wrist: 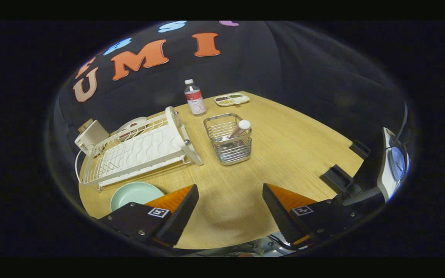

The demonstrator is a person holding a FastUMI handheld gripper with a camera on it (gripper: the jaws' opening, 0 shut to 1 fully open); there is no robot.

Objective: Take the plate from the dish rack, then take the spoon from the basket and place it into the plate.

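Note:
A pale green plate (133, 194) lies flat on the wooden table (284, 146), in front of the white dish rack (141, 148) and partly hidden behind my left finger. The wire basket (228, 143) stands beyond my fingers, right of the rack, with a white-handled spoon (240, 128) leaning inside it. A second plate (130, 125) stands at the rack's far side. My gripper (230, 199) hangs above the table's near part, open, with bare tabletop between its fingers.
A clear bottle (194, 97) with a white cap stands behind the basket. A small divided tray (231, 99) lies near the table's far edge. A white block (91, 135) sits at the rack's far left. Dark clamps (336, 177) and a device (390, 166) sit at the table's right edge.

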